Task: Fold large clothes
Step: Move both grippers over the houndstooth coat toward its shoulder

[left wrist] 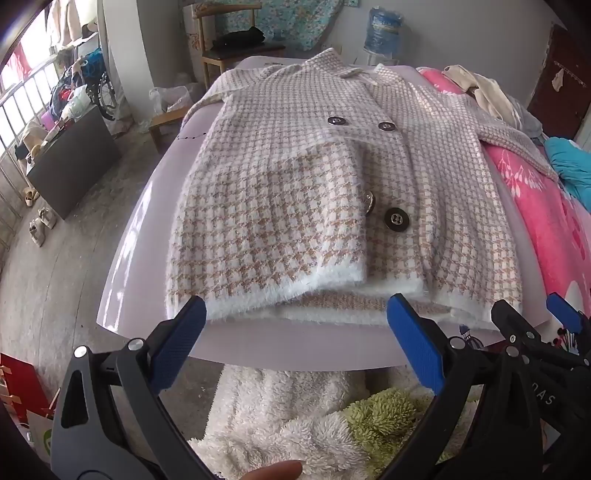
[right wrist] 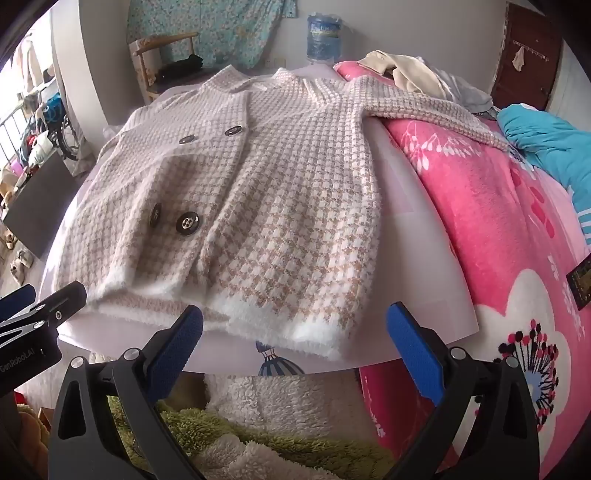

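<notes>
A beige-and-white houndstooth coat (left wrist: pixel 295 177) with dark round buttons (left wrist: pixel 396 219) lies spread on a pale board (left wrist: pixel 147 236), collar far, fluffy white hem near. One sleeve is folded across its front; the other sleeve (right wrist: pixel 436 110) stretches right over the pink blanket. My left gripper (left wrist: pixel 297 314) hovers open just short of the hem's left part, nothing between its blue pads (left wrist: pixel 177 347). My right gripper (right wrist: pixel 295 317) hovers open at the hem's right part (right wrist: pixel 284 321), also holding nothing. Each gripper shows at the edge of the other's view.
A pink flowered blanket (right wrist: pixel 480 221) covers the bed to the right, with a teal cloth (right wrist: pixel 546 147) and cream clothes (right wrist: pixel 406 74) behind. White and green fluffy garments (left wrist: pixel 295 417) lie below the board's near edge. A wooden chair (left wrist: pixel 236 48) and a water jug (left wrist: pixel 382 29) stand beyond.
</notes>
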The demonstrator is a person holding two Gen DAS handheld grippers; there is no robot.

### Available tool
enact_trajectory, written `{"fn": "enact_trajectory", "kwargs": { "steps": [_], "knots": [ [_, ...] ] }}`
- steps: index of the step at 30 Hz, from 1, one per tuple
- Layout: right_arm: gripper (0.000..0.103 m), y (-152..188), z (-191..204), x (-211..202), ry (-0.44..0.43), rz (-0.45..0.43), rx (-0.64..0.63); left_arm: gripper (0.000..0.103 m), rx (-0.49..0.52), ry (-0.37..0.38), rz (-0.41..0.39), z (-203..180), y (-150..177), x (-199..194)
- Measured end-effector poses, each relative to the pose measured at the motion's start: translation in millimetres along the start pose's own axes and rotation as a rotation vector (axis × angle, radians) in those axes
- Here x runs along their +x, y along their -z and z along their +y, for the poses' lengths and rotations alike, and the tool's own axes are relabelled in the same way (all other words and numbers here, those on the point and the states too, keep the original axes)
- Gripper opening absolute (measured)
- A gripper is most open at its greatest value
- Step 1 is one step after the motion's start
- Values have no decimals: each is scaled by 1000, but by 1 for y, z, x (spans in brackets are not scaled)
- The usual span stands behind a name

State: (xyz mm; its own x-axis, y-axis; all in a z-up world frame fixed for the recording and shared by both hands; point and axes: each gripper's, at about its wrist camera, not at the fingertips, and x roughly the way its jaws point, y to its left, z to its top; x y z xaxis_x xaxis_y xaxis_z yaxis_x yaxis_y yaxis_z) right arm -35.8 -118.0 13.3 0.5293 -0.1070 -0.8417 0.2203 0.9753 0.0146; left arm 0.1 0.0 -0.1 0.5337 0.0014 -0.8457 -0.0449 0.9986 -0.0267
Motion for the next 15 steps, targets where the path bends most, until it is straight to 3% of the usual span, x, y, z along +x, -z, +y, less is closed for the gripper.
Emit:
{"fn": "enact_trajectory", "kwargs": {
  "steps": [15],
  "knots": [
    [97,-2,0,-4,0,-12,2,95,-2,4,-1,0,0,0]
  ]
}}
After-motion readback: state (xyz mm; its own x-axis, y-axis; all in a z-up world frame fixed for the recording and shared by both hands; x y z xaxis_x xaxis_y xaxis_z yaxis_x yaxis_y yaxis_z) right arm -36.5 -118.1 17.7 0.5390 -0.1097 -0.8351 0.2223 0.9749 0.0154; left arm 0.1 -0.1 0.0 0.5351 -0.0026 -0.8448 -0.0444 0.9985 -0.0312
